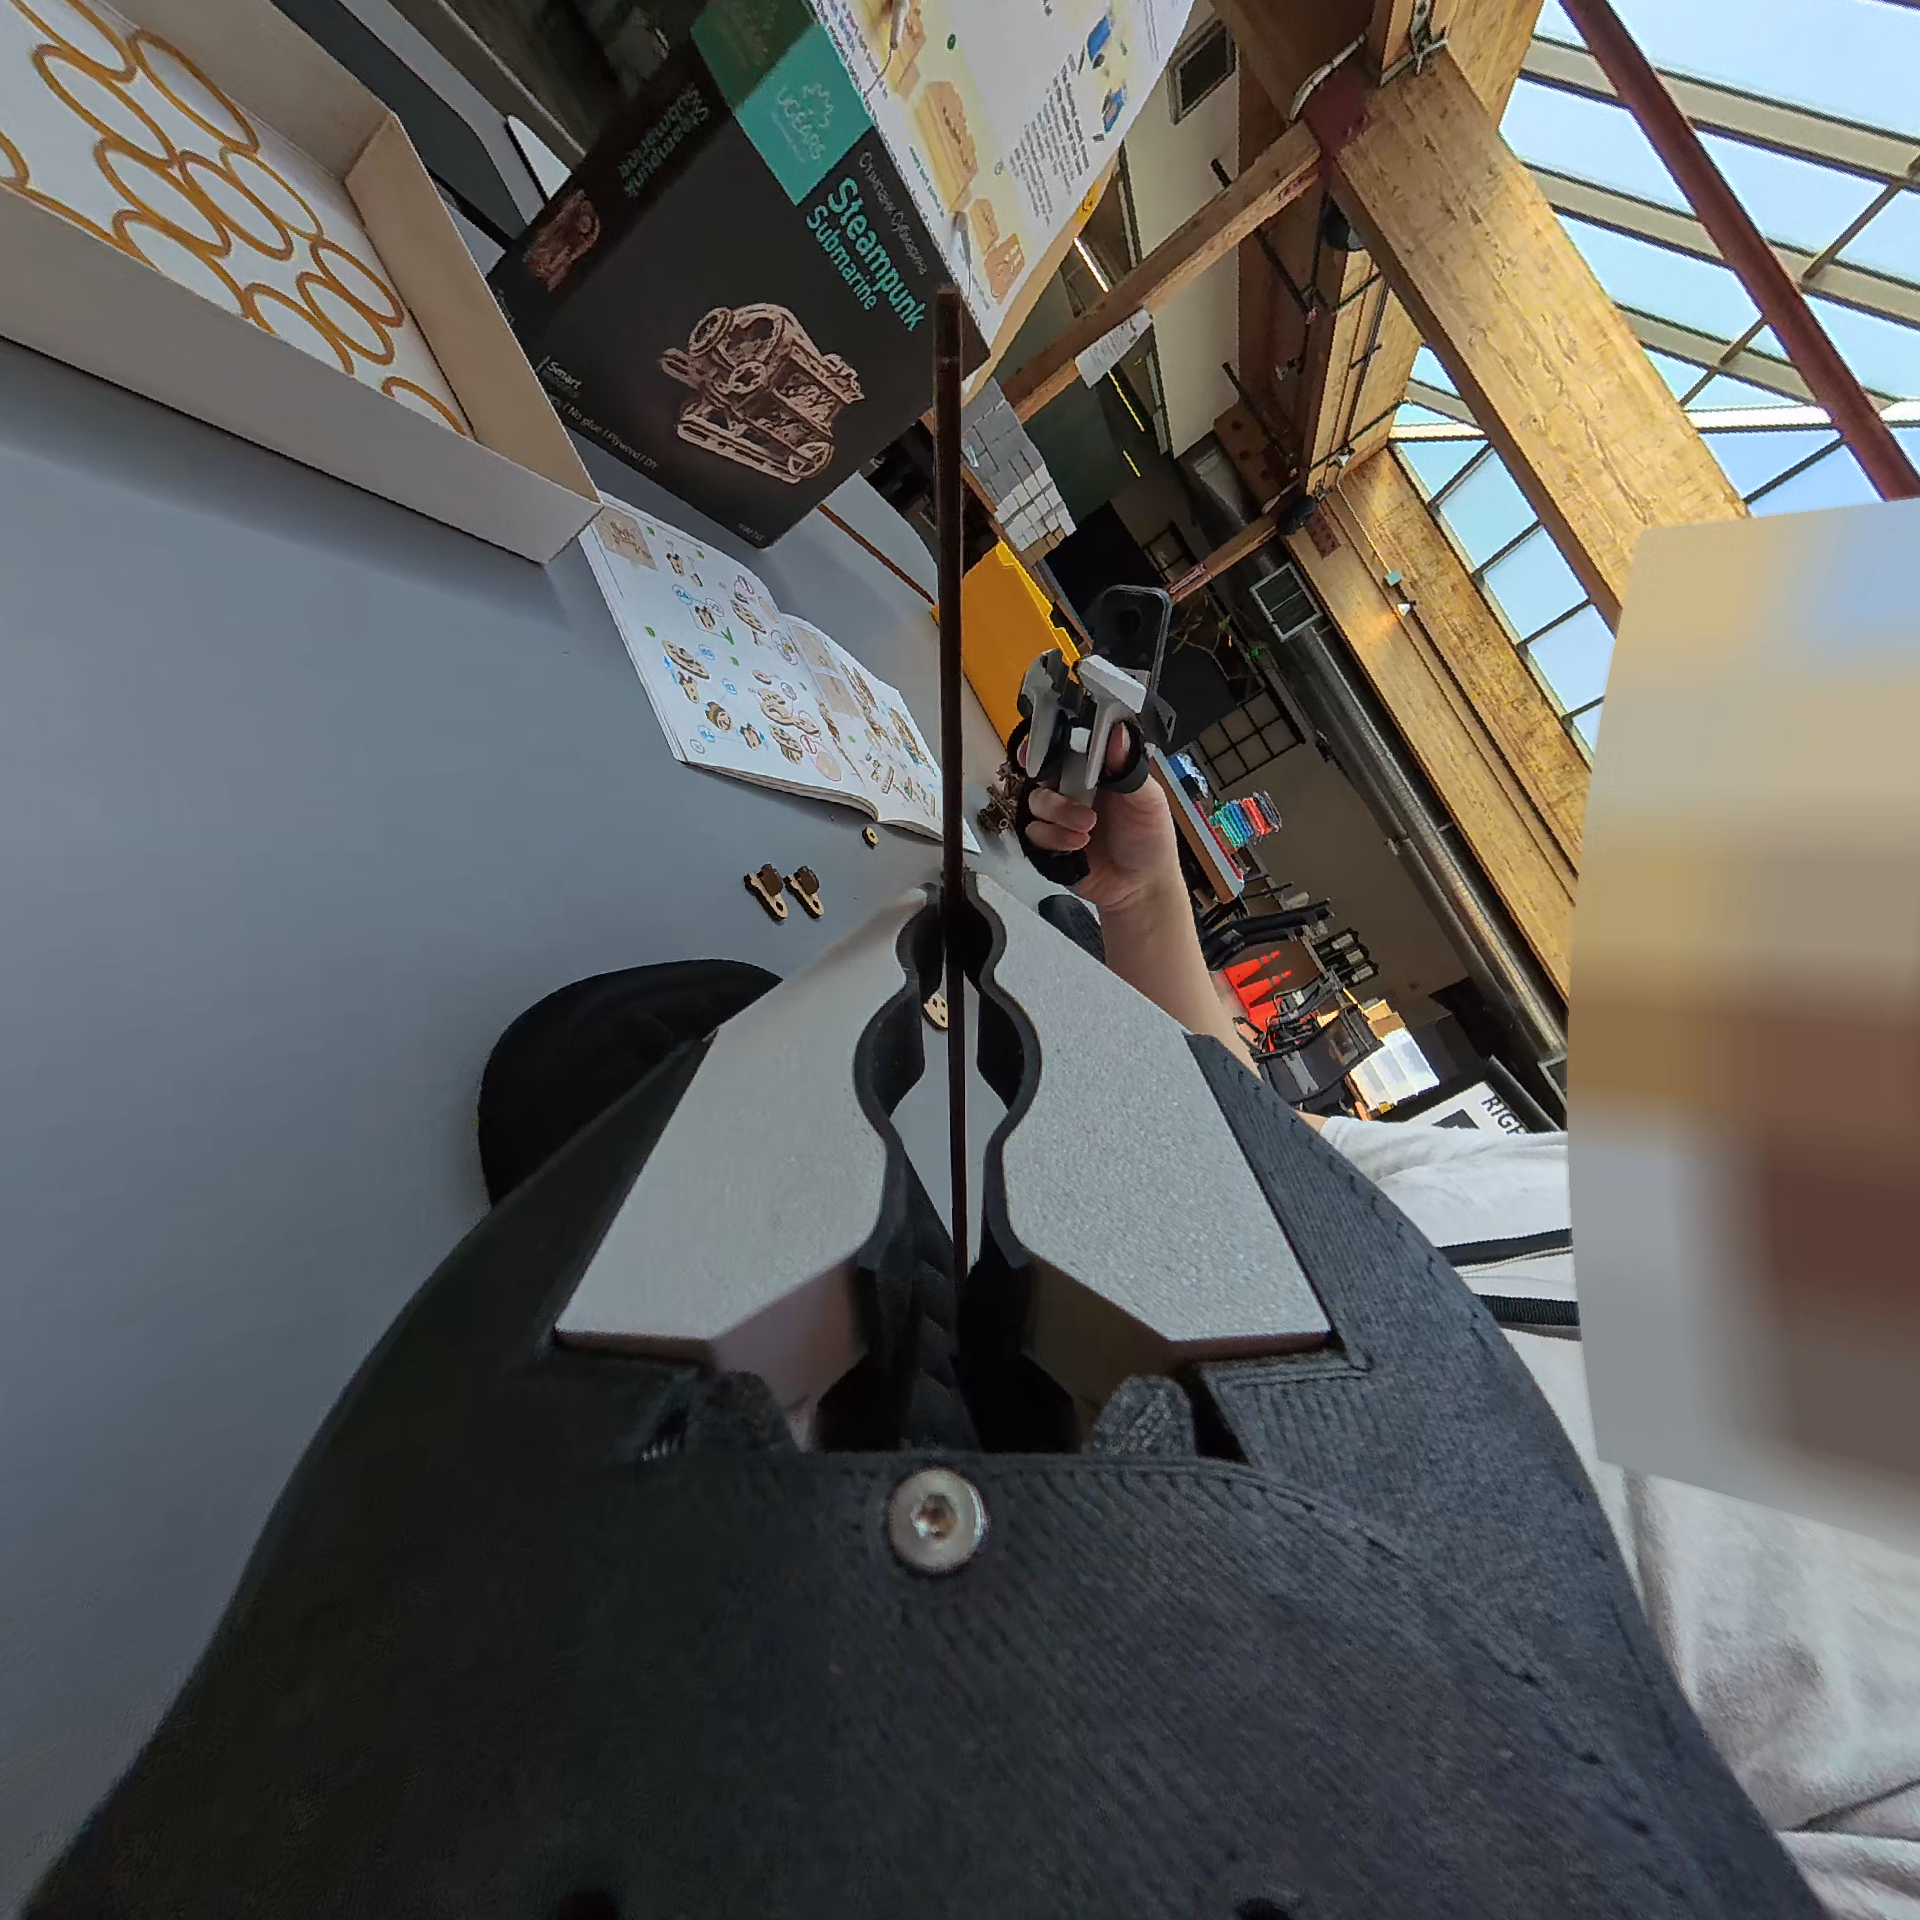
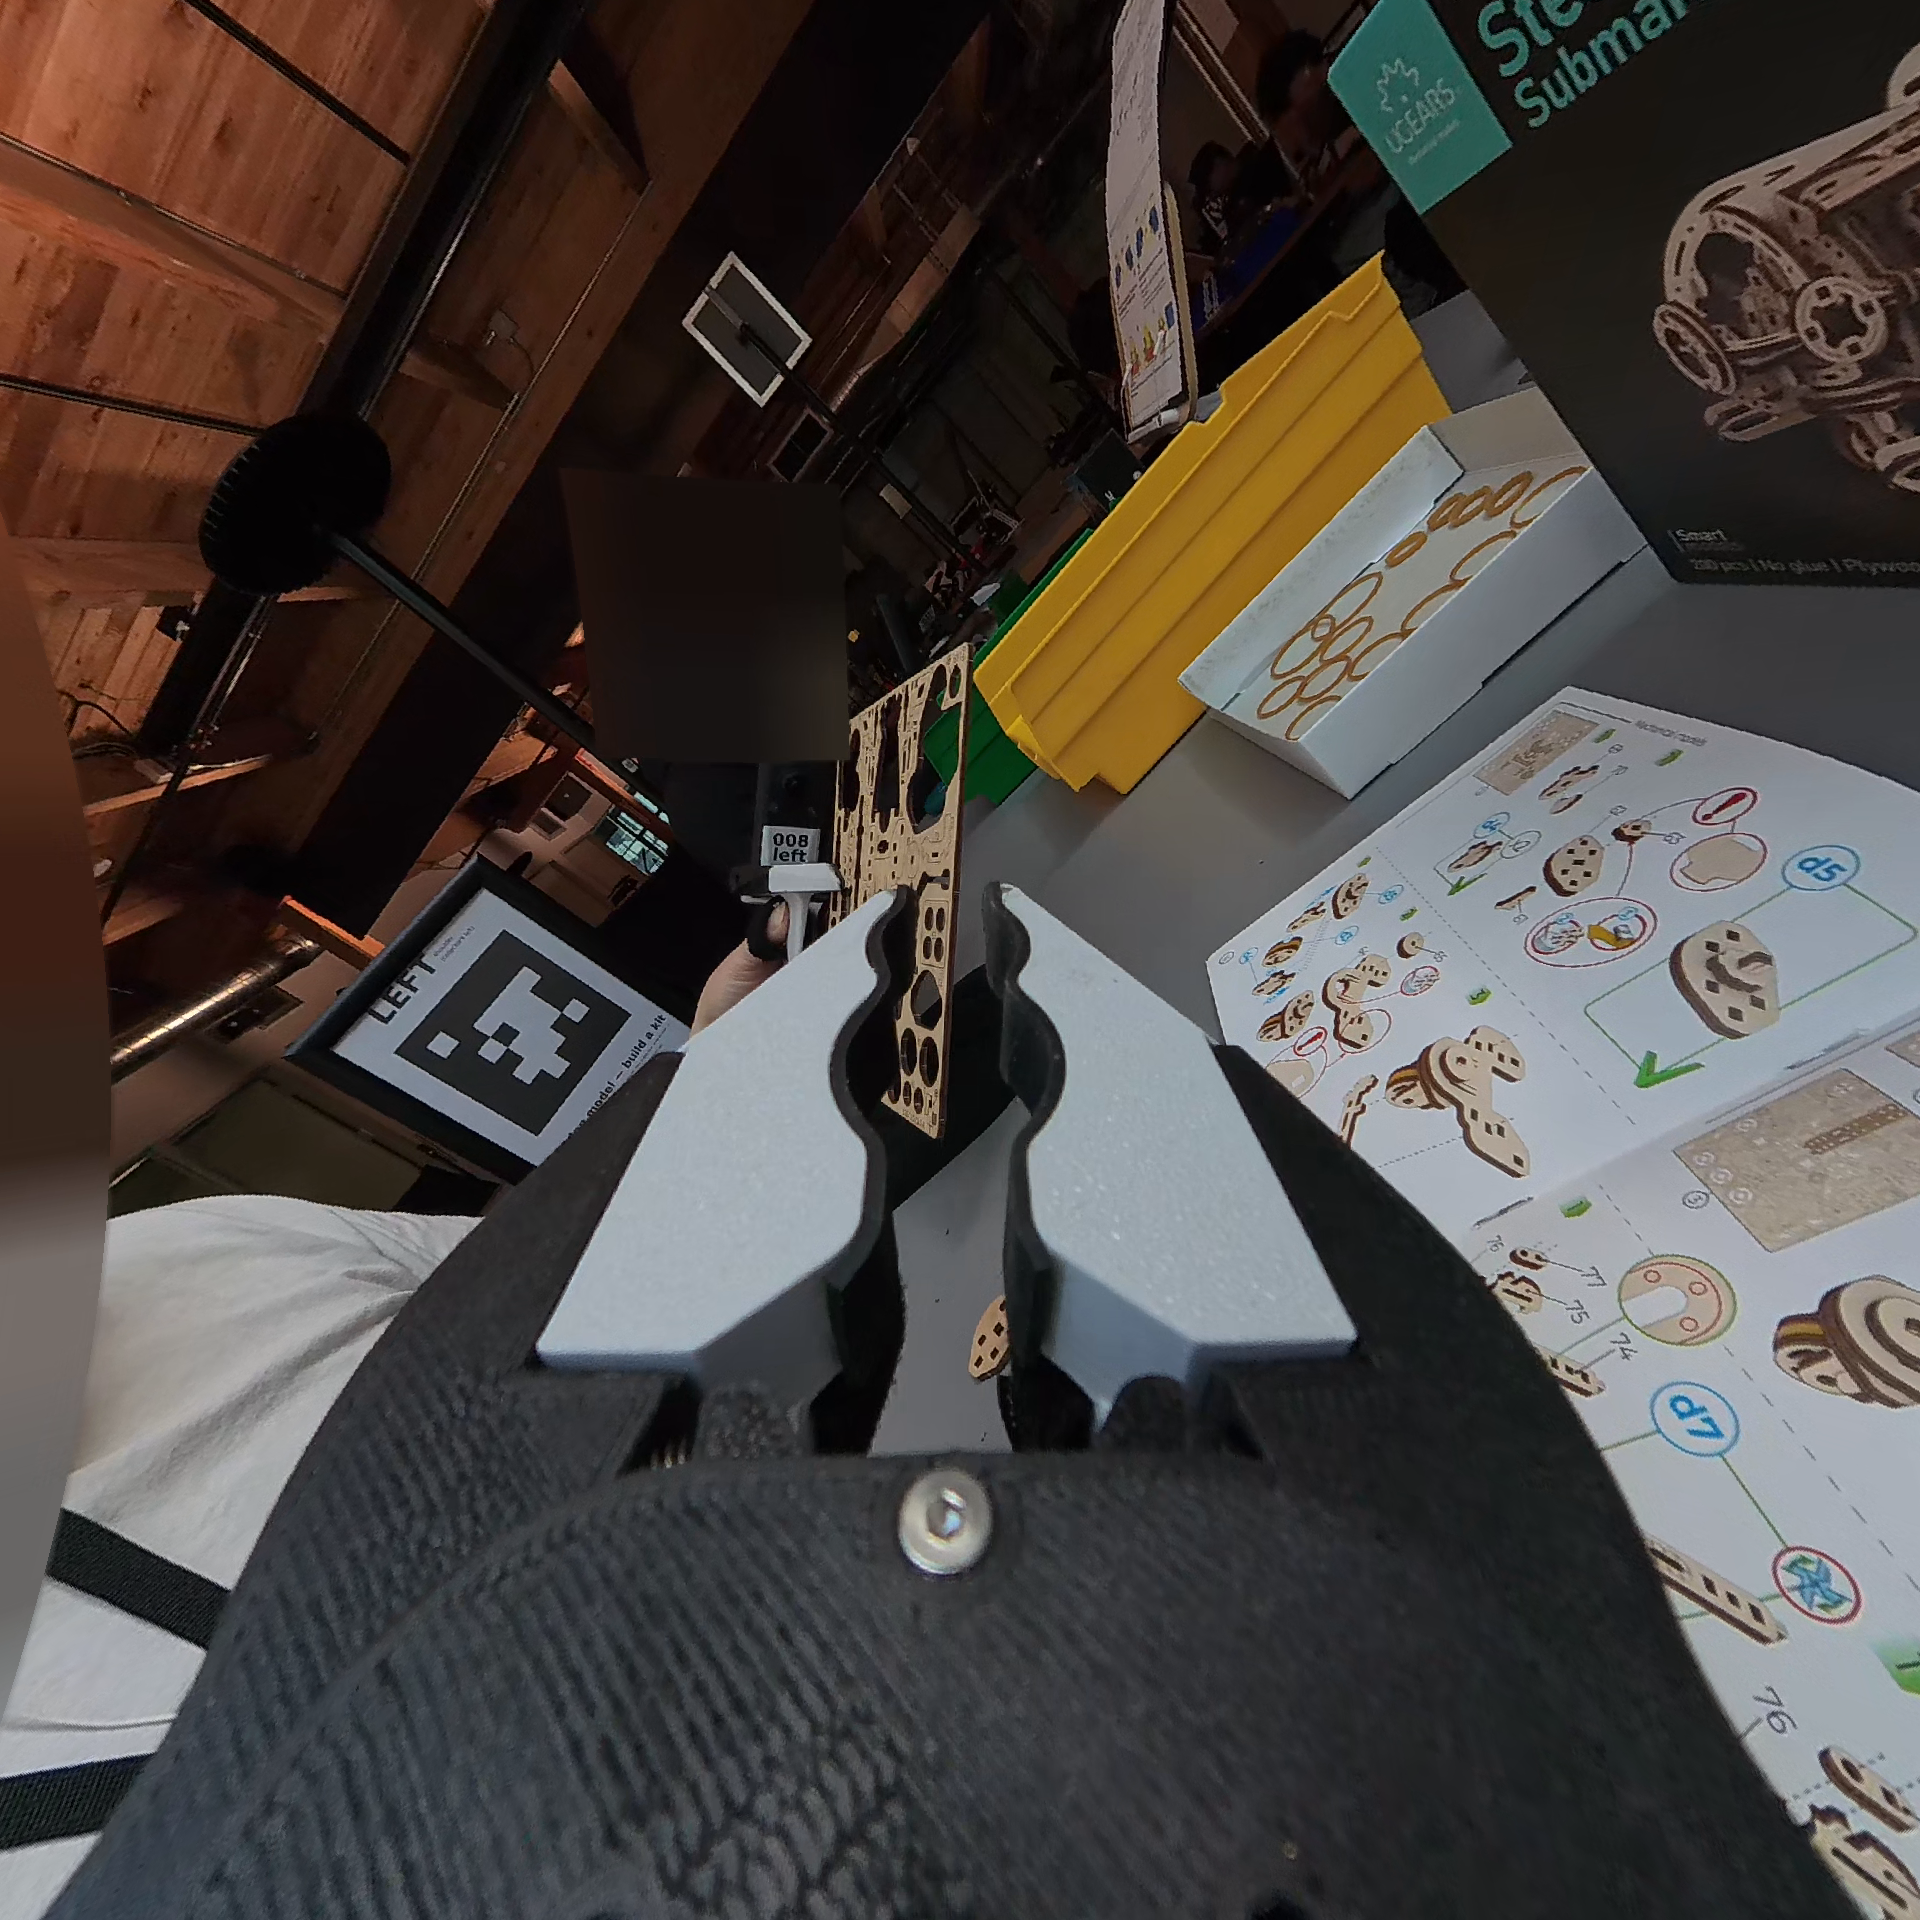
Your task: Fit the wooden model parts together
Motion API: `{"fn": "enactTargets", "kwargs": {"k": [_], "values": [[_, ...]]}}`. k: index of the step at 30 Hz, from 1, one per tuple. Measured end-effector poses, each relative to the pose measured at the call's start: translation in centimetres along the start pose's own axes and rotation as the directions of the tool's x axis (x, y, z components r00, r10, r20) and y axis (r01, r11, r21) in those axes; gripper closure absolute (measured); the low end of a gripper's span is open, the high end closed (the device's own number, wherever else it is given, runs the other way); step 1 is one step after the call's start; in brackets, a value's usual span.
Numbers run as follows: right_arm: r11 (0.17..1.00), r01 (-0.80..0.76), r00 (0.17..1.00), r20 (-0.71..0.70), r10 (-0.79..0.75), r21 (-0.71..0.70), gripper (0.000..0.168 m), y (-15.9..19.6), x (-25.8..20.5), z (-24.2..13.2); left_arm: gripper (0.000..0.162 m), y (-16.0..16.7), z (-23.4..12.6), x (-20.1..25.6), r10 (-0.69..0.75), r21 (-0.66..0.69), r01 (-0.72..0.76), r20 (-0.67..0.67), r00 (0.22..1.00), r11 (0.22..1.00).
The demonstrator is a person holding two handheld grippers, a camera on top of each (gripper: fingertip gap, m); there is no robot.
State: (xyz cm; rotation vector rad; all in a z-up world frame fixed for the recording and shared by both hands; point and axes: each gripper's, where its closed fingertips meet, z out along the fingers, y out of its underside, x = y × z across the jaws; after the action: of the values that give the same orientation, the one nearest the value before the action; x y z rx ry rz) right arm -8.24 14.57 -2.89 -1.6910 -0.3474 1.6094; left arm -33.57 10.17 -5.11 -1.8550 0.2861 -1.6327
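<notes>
My left gripper [image 1: 956,904] is shut on a thin plywood parts sheet [image 1: 950,582], seen edge-on as a dark line standing up from the fingers. In the right wrist view the same sheet [image 2: 906,831] shows its cut-out face, held upright by the left gripper [image 2: 795,894] farther off. My right gripper [image 2: 943,920] is open and empty, pointing at the sheet from a distance; it also shows in the left wrist view [image 1: 1055,691], held in a hand above the table. Two small wooden parts [image 1: 784,890] lie on the grey table [image 1: 312,831]. Another small part [image 2: 987,1340] shows between the right fingers.
An open instruction booklet [image 2: 1558,1039] lies on the table to the right. A dark model box [image 1: 717,312] stands behind it, beside a white tray [image 2: 1382,665] with cut ring sheets. Yellow bins [image 2: 1195,561] stand at the table's far side. A person's white sleeve [image 2: 208,1403] is close by. My right fingertips sit around 25 centimetres from my left ones.
</notes>
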Motion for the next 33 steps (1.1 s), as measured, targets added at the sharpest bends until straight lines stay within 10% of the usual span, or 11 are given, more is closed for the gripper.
{"fn": "enactTargets", "kwargs": {"k": [33], "values": [[0.995,0.018,1.0,0.0,-0.018,-0.095,0.155,1.9,-0.4,1.1,0.161,0.4,-16.0,-4.3,-0.213,0.183,0.186,0.145,0.966,0.965]]}}
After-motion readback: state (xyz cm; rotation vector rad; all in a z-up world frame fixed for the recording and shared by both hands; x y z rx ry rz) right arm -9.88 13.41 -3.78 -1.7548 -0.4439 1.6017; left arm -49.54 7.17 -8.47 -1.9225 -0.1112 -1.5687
